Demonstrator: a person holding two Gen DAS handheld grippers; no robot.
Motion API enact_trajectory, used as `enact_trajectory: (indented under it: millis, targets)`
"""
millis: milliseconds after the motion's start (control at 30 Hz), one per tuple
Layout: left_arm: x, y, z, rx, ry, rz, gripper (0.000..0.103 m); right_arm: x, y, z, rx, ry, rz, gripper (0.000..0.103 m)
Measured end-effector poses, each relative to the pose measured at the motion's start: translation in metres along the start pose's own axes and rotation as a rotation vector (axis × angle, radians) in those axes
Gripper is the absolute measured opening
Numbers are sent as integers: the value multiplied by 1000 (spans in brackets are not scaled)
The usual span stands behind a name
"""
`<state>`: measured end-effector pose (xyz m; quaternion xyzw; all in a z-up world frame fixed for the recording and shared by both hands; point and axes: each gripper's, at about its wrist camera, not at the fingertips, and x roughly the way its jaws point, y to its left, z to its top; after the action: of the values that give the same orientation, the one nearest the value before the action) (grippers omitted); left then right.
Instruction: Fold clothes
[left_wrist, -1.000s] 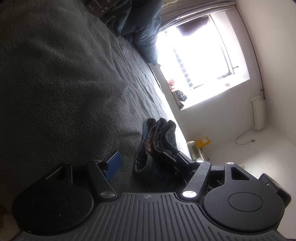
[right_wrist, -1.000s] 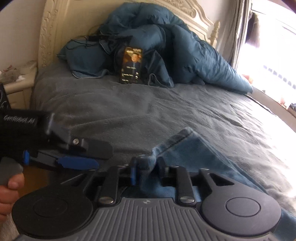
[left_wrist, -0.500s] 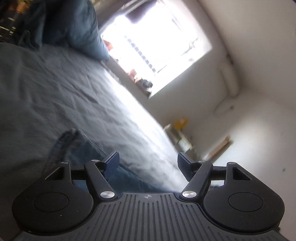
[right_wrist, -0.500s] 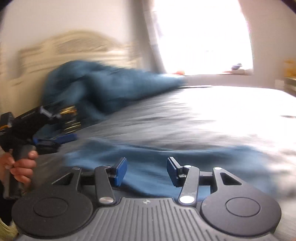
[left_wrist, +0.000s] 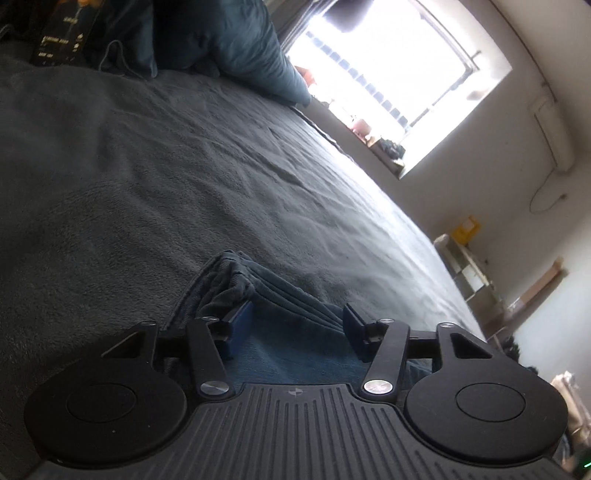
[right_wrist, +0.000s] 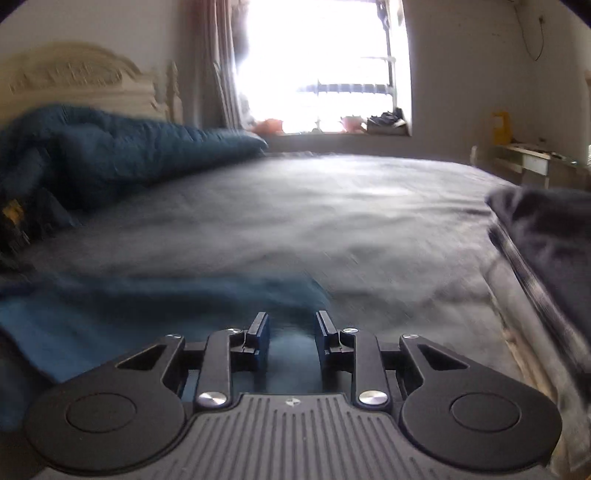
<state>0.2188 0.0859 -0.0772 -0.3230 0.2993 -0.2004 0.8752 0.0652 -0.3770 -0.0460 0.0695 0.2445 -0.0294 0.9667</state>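
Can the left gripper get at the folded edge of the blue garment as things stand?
Probably yes. The left gripper already straddles the blue garment on the bed, jaws closing, with its bunched folds between the fingers and nothing in the way.

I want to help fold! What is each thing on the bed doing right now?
Blue garment: lying on the bed, bunched into folds at one end.
Left gripper: jaws closing around the garment's bunched end, pads not yet pressing.
Right gripper: jaws closing just above blue cloth, not gripping it.
Blue duvet: heaped by the headboard.
Grey bedspread: spread out, slightly wrinkled.
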Motion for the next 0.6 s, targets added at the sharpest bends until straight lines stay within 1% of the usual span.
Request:
enact_trajectory:
  millis: [33, 67, 100, 167, 200, 267, 300, 367, 400, 433, 467, 500, 533, 567, 600]
  targets:
    - [-1, 3, 0, -23, -5, -16, 50, 6, -15, -15, 38, 24, 7, 36]
    - [-2, 6, 0, -39, -9, -26, 50, 5, -26, -21, 72, 37, 18, 36]
    - [-4, 8, 1, -47, -10, -32, 50, -1, -27, -15, 78, 33, 12, 36]
    - [-2, 8, 2, -46, -8, -33, 50, -17, -19, 3, 12, -19, -28, 36]
    - [-1, 7, 2, -40, -6, -31, 50, -26, -15, 13, -16, -50, -30, 36]
    - [-2, 4, 1, -19, -5, -22, 50, -31, -8, 37, -39, -82, 27, 36]
    - [-1, 3, 1, -10, -5, -17, 50, -28, -4, 47, -56, -83, 62, 36]
    - [-1, 1, 1, 0, -6, -12, 50, -14, 7, 62, -111, -59, 133, 36]
    - [-1, 1, 1, 1, -6, -10, 50, -4, 11, 64, -140, -30, 153, 36]
    - [-1, 1, 0, 0, -7, -10, 50, 8, 13, 63, -162, 7, 168, 34]
    - [-1, 1, 1, 2, -7, -10, 50, 21, 10, 60, -179, 44, 144, 33]
    - [-1, 1, 0, 4, -5, -11, 50, 36, 2, 54, -193, 82, 79, 32]
    - [-1, 1, 0, 6, -4, -12, 50, 50, -5, 48, -206, 119, 15, 36]
    - [-1, 0, 0, 15, -3, -3, 50, 58, -16, 44, -195, 135, -49, 33]
    - [-1, -2, 0, 30, 0, 3, 50, 50, -27, 43, -144, 120, -79, 33]
